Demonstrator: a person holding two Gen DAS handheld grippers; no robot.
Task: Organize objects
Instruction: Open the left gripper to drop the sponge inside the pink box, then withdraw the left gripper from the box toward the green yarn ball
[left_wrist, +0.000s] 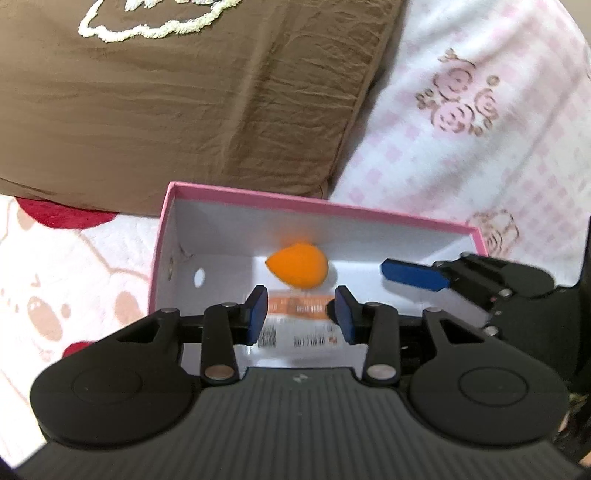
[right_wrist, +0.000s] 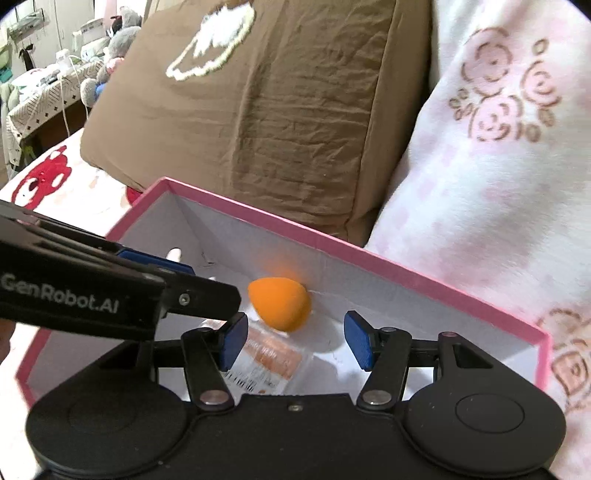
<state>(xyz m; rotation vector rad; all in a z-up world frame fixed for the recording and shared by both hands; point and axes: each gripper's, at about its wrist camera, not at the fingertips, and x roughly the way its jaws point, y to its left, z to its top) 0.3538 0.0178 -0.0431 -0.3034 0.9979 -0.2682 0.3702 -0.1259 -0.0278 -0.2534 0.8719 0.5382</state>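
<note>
A pink box (left_wrist: 258, 195) (right_wrist: 332, 243) with a white inside lies open on the bed. On its floor rests an orange teardrop sponge (left_wrist: 297, 269) (right_wrist: 279, 304), with a clear wrapper and printed label (left_wrist: 295, 338) (right_wrist: 273, 354) just in front of it. My left gripper (left_wrist: 301, 306) hangs over the box, open, with the label seen below the gap and nothing pressed by its pads. My right gripper (right_wrist: 295, 332) hovers beside it, also open and empty. Each gripper shows in the other's view: the right one's blue finger (left_wrist: 413, 275), the left one's black body (right_wrist: 110, 299).
A brown pillow (left_wrist: 166, 110) (right_wrist: 277, 92) lies just behind the box. A pink-and-white flowered blanket (left_wrist: 480, 129) (right_wrist: 498, 166) rises at the right. A cartoon-print sheet (left_wrist: 55, 277) spreads to the left. A cluttered table (right_wrist: 44, 92) stands far off at the left.
</note>
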